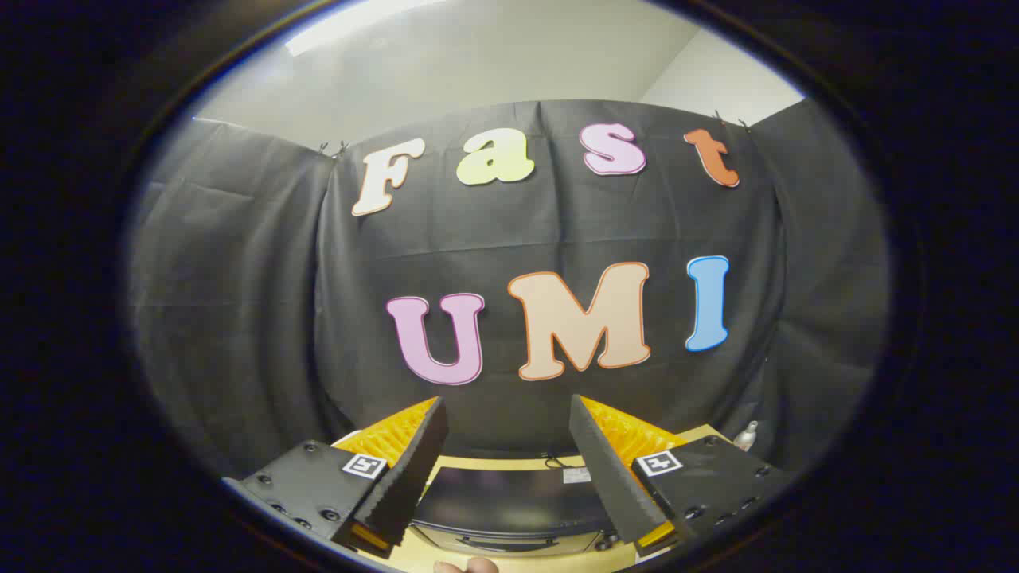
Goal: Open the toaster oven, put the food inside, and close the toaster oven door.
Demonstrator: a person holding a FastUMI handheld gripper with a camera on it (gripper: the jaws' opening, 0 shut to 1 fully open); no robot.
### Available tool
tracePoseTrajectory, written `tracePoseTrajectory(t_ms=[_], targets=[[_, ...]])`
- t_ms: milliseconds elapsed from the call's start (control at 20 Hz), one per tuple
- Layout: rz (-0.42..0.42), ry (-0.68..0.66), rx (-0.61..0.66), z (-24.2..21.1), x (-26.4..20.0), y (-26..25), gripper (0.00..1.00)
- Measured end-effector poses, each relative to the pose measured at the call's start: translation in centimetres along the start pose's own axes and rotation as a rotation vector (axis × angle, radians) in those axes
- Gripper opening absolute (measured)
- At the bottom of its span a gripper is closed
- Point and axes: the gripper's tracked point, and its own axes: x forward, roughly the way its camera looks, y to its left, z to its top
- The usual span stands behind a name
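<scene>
The gripper (507,410) is held up high and is pointed at the booth's black cloth wall (239,278). Its two fingers are spread wide apart, and nothing is held between them. Only air and the dark cloth are seen in the gap at the tips.

The toaster oven (509,509) is seen low down between the two fingers, well under the tips and close to where the fingers start. Its dark top is turned up to the camera. A curved dark bar, most likely the door handle (507,543), is seen on the side nearest the camera. Whether the door is open or closed cannot be told from here. No part of the oven is touched by the fingers.

The oven is set on a pale wooden table (509,461). A strip of that table is seen just past the oven, between the fingers, and a black cable (557,460) is lying there. A small white tag (576,475) is seen on the oven's far side, near the right finger.

Out past the right finger, beside the cloth wall, the top of a small silver bottle (746,435) is seen. A bit of a person's hand (467,566) is seen at the very bottom, closer than the oven.

Above the cloth, a plain pale wall (517,56) is seen
</scene>
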Motion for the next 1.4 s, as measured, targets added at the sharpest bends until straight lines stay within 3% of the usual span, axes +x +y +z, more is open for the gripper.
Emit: tracePoseTrajectory(t_ms=[400,1100,1400], targets=[[0.015,0.036,-0.064,-2.1,-0.2,1.0,0.98],[-0.091,0.011,-0.074,-2.5,-0.3,-2.8,0.98],[-0.103,0.113,-0.05,-11.5,2.8,-2.1,0.98]])
